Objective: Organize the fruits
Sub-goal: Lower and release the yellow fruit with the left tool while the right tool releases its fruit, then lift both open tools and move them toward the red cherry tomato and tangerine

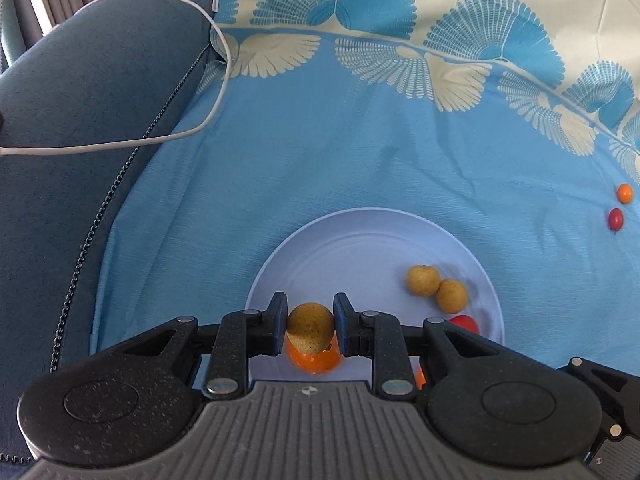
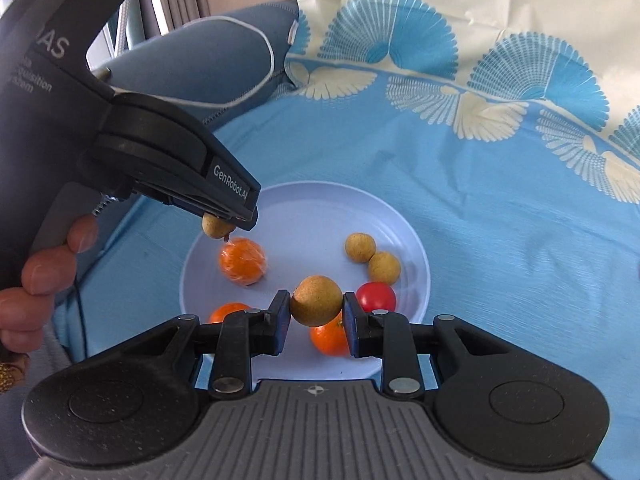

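Right wrist view shows my right gripper [image 2: 316,311] clenched on a tan round fruit [image 2: 317,301], its two blue pads pressing the fruit's sides. Under it lies the pale plate [image 2: 416,276], so the fruit hangs over the near part of the dish, not beside it. Straight below and a little nearer me sits an orange [image 2: 329,336]; a red tomato [image 2: 376,297] lies just to its right, and two more tan fruits [image 2: 372,258] touch each other farther back.

My left gripper [image 2: 224,226] comes in from the left of that view, clamped on a second tan fruit [image 2: 214,226], which hangs just above a wrapped orange [image 2: 242,266] near the plate's left rim. My hand [image 2: 48,264] grips its handle.

From the left wrist view, that fruit [image 1: 310,328] sits between the pads with orange showing directly beneath it.

Both held fruits are round, so there is no long axis to mind. What matters, I judge, is that each one hangs right over an orange: I need bare plate beneath before letting go, and open plate lies toward the centre, between my two grippers. Off the plate, a small orange fruit [image 1: 624,193] and a small red one [image 1: 615,219] wait on the blue cloth [image 1: 320,152], nearer my right side.
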A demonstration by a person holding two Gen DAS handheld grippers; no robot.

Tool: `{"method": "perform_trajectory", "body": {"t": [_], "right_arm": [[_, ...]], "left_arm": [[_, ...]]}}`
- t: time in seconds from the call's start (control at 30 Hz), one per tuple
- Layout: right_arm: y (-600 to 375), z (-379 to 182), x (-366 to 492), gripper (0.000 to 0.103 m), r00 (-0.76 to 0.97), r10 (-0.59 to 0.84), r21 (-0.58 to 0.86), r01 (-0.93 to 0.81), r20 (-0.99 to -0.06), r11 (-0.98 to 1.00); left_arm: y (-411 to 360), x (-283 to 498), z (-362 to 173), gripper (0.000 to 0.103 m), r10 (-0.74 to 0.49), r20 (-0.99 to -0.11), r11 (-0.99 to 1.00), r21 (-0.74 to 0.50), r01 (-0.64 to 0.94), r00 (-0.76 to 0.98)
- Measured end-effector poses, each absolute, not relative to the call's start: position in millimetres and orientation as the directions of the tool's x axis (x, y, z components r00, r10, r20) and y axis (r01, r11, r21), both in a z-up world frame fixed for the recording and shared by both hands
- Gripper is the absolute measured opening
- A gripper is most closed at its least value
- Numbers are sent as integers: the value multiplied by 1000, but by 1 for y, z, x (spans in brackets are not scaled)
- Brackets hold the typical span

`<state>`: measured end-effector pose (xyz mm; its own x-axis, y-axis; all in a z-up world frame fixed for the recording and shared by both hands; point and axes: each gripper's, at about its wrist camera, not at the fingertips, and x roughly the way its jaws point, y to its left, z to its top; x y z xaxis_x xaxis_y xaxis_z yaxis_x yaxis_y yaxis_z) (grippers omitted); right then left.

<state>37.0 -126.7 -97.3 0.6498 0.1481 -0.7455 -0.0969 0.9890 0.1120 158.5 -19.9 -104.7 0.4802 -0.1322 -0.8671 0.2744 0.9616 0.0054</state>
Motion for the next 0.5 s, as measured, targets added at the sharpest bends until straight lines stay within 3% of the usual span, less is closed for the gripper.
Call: {"method": "perform_trajectory", "body": {"t": [0.07,0.1,0.13,0.17,0.2,0.27,0.37,0.5], "right_arm": [[-126,-103,45,30,641,147,106,-103,-753,989],[-126,-103,48,30,639,151,110,-104,-754,988],[-126,-102,50,37,643,156,118,-103,-750,988],[-127,-98,49,51,649,156,120,-100,-745,988],[-129,-93,48,59,657,154,119,-98,-738,988],[-131,-81,39,80,678,143,107,-95,-721,990],[-133,-64,13,89,697,123,86,-89,-706,992],[-131,-45,-25,93,693,100,74,-67,-714,995]], "left_arm": [[-20,163,-105,38,-143,-870,958,-2,287,472],[-19,163,-101,58,-147,-862,957,0,289,485],[-16,161,-96,86,-142,-847,960,9,279,513],[-13,158,-89,96,-134,-830,963,20,269,541],[-8,152,-80,103,-140,-811,964,21,266,568],[2,137,-64,103,-159,-790,961,13,275,592],[16,110,-52,103,-140,-804,968,12,251,577],[35,71,-46,103,-92,-840,982,13,190,534]]}}
